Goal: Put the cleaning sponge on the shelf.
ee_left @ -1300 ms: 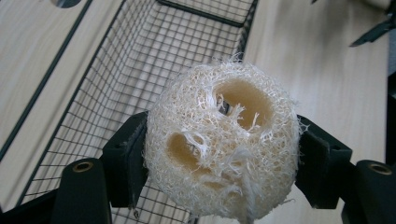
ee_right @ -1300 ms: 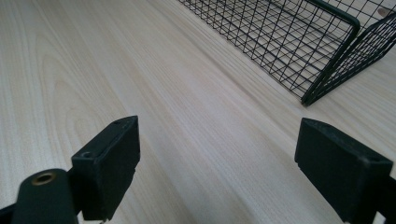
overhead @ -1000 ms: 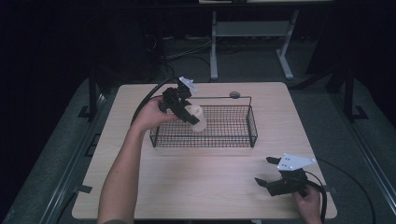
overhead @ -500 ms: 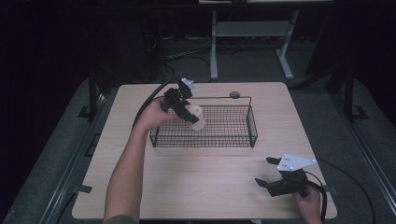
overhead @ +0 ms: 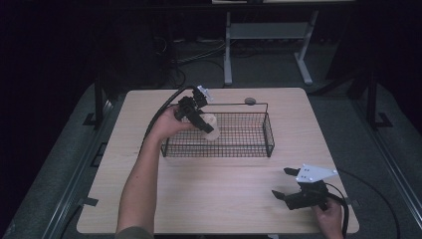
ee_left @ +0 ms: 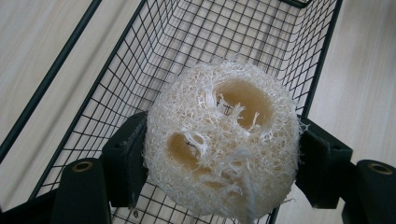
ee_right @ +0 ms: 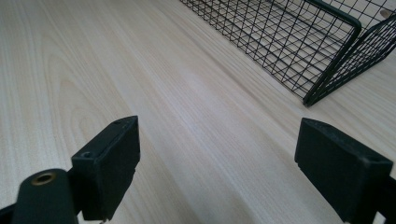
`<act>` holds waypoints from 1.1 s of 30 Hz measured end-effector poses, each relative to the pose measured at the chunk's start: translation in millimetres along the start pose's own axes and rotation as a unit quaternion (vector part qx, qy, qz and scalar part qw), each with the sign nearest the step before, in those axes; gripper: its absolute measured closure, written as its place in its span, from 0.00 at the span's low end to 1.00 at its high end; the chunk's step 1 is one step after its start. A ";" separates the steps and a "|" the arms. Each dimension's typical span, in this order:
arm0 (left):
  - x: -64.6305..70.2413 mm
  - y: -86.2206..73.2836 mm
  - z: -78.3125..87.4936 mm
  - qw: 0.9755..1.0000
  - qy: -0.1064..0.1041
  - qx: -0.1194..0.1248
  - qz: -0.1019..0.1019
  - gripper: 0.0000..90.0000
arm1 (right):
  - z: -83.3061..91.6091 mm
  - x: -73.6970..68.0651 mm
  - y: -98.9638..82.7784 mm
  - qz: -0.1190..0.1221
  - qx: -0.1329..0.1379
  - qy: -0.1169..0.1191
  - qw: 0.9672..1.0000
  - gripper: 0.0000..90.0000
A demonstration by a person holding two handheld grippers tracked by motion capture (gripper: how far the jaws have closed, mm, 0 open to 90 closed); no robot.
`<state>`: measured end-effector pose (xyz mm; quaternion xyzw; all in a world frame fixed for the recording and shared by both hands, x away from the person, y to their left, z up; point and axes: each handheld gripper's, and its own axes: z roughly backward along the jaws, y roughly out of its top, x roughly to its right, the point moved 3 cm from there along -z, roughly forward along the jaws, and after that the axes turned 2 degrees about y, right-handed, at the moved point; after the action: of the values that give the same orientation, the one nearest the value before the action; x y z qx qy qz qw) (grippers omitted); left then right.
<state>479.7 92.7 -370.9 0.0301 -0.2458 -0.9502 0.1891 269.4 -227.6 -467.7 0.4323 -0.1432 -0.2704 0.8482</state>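
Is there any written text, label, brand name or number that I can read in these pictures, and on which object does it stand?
None: no word, number or sign can be read.
The loofah sponge, the wire basket, the table and both grippers, left and right, carry no visible print.

The high view looks forward and down on the wire basket (overhead: 219,134). The left gripper view peers closely into it; the right gripper view sees its corner from low over the table (ee_right: 140,74).
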 end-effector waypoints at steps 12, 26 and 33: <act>-3.1 -7.8 -18.6 1.000 -0.001 -0.004 0.014 0.31 | 0.4 -0.6 0.1 0.006 0.000 0.001 1.000 0.15; -3.9 -10.4 -37.2 0.999 -0.004 -0.031 0.021 0.31 | 0.4 -0.7 0.1 0.006 -0.001 0.000 1.000 0.15; -3.9 -10.5 -44.0 0.999 -0.002 -0.040 0.022 0.31 | 1.3 -0.1 -0.4 0.007 0.002 0.000 1.000 0.15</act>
<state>486.3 82.6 -414.6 0.0156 -0.2087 -0.9549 0.2107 268.6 -228.5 -467.2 0.4329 -0.1465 -0.2638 0.8495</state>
